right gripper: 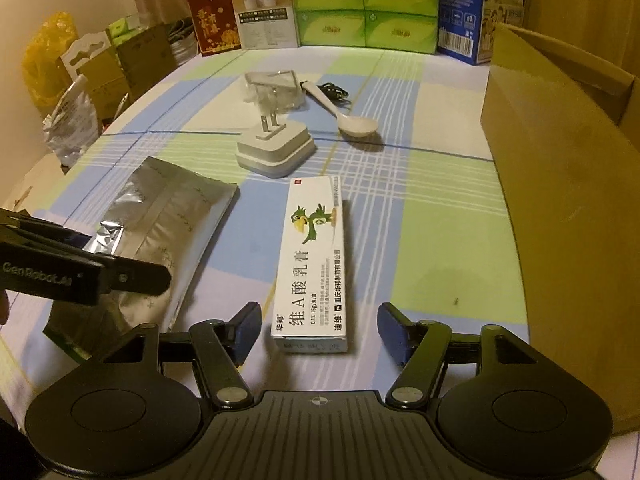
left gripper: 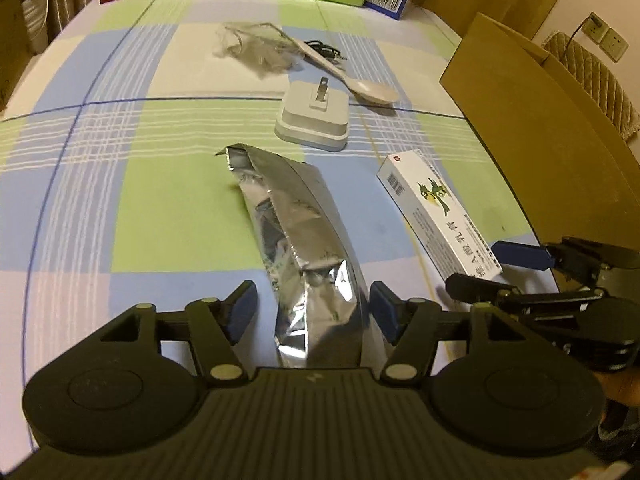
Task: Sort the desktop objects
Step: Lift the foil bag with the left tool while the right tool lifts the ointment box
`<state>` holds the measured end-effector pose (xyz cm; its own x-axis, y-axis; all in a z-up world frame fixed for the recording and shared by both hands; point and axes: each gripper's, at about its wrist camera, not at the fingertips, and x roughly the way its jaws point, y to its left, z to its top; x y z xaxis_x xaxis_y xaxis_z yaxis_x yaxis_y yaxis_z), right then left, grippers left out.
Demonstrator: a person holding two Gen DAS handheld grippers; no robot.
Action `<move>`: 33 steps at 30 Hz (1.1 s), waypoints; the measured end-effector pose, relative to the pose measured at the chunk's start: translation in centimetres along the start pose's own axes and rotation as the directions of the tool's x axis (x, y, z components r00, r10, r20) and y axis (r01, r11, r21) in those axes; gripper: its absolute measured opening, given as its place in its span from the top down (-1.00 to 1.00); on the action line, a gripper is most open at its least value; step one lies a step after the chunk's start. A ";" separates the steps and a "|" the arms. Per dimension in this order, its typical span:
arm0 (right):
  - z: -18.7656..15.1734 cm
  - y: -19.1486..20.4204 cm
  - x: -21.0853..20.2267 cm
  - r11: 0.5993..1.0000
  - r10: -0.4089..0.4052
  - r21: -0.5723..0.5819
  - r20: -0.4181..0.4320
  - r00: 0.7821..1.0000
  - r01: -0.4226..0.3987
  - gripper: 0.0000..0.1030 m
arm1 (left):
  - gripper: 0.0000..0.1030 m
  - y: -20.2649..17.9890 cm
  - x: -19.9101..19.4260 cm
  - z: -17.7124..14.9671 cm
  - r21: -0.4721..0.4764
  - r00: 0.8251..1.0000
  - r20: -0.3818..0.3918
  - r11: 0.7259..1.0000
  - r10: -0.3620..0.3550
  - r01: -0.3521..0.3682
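Left gripper [left gripper: 312, 312] released, straddling foil pouch [left gripper: 296, 232]; right gripper [right gripper: 320, 332] released around ointment box [right gripper: 314, 256]; cardboard box [right gripper: 560, 184] interior hidden.

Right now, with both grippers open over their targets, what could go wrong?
1. The crinkled silver foil pouch is slick and limp; it may buckle or slip when the left gripper closes.
2. The right gripper straddles only the near end of the white ointment box, so the box may pivot.
3. The grippers sit close together and could collide.
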<state>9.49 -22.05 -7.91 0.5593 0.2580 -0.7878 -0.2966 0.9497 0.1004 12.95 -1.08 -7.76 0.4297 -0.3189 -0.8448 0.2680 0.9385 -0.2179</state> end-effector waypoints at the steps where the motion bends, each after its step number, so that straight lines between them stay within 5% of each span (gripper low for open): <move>1: 0.0 0.0 0.1 1.000 -0.002 -0.003 0.002 1.000 0.002 -0.20 | -0.12 -0.2 0.2 0.1 0.008 1.000 -0.004 1.000 0.001 -0.001; 7: 0.3 0.1 0.6 0.999 -0.015 -0.028 0.020 1.000 0.015 -0.20 | -0.11 -1.0 1.2 0.4 0.078 0.999 -0.016 0.997 0.030 -0.029; 13: 0.5 0.5 1.0 0.998 -0.013 -0.055 0.032 0.999 0.015 -0.20 | 0.20 -1.8 1.0 0.2 0.159 0.999 -0.013 0.987 0.042 -0.039; 23: 1.2 1.1 2.5 0.996 -0.014 -0.084 0.035 0.999 0.017 -0.17 | 0.25 -1.4 0.6 0.3 0.131 1.000 -0.004 0.991 0.024 -0.023; 33: 1.5 1.5 3.1 0.995 -0.028 -0.098 0.049 0.998 0.033 0.30 | 0.14 -1.9 1.1 0.3 0.150 0.999 -0.011 0.988 0.041 -0.039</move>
<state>11.97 -19.55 -9.26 0.6051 0.2396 -0.7593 -0.3522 0.9358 0.0146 13.21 -3.22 -8.14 0.4306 -0.2785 -0.8585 0.3769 0.9198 -0.1093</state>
